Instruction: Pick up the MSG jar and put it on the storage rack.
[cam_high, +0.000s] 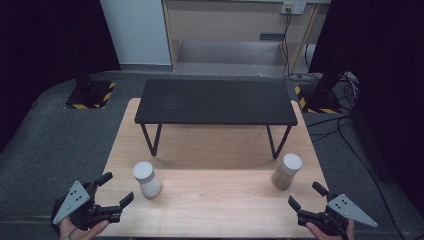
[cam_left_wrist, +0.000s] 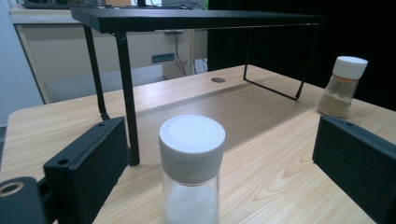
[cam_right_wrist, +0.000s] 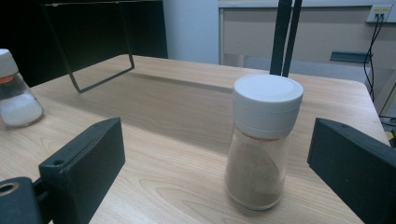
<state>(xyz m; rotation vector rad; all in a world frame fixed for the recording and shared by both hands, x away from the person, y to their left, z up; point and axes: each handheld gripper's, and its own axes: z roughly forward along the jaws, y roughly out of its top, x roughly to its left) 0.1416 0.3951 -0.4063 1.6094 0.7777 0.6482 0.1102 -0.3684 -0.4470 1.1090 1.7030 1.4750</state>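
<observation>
Two white-capped shaker jars stand upright on the wooden table (cam_high: 210, 210). The jar with white grains (cam_high: 146, 179) (cam_left_wrist: 192, 168) (cam_right_wrist: 14, 93) is at the left. My left gripper (cam_high: 116, 189) (cam_left_wrist: 219, 172) is open just short of it, jaws wide on either side. The jar with brown powder (cam_high: 286, 171) (cam_right_wrist: 262, 140) (cam_left_wrist: 343, 85) is at the right. My right gripper (cam_high: 306, 195) (cam_right_wrist: 219, 172) is open a little in front of it, touching nothing.
A black shelf on thin metal legs (cam_high: 215, 102) (cam_left_wrist: 196, 18) stands across the far half of the table, with low room beneath it. Behind the table lie grey carpet, cables (cam_high: 345, 125) and stand bases with yellow-black tape (cam_high: 90, 95).
</observation>
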